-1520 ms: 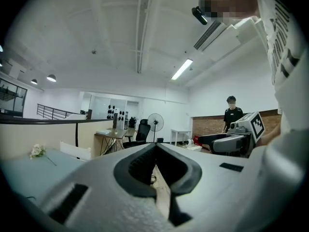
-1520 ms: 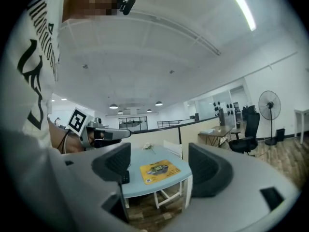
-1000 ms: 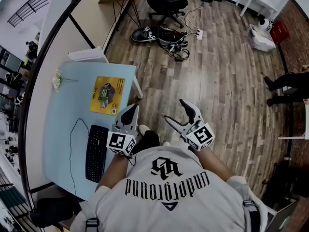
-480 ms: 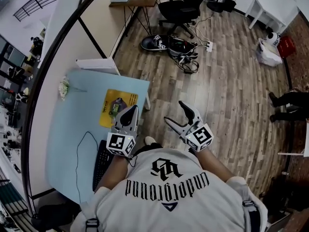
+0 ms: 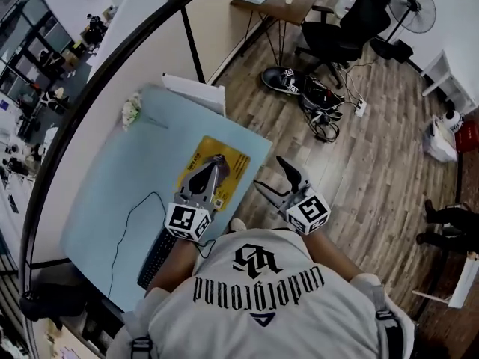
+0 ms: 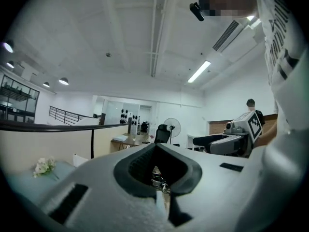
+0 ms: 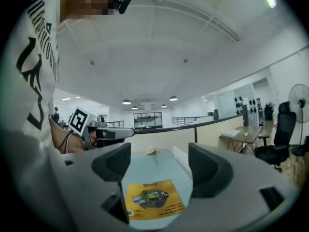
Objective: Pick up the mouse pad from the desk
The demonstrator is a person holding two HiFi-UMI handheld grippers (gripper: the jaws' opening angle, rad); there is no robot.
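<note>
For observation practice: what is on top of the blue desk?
A yellow mouse pad, white flowers and a black keyboard. The left gripper covers part of the pad; the arm hides part of the keyboard.

one mouse pad, one keyboard

Saw black keyboard, white flowers well beyond it, chair beside fan, cables tangled on wood floor.

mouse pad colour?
Mouse pad is yellow with a greenish centre graphic; clearest in the right gripper view.
</note>
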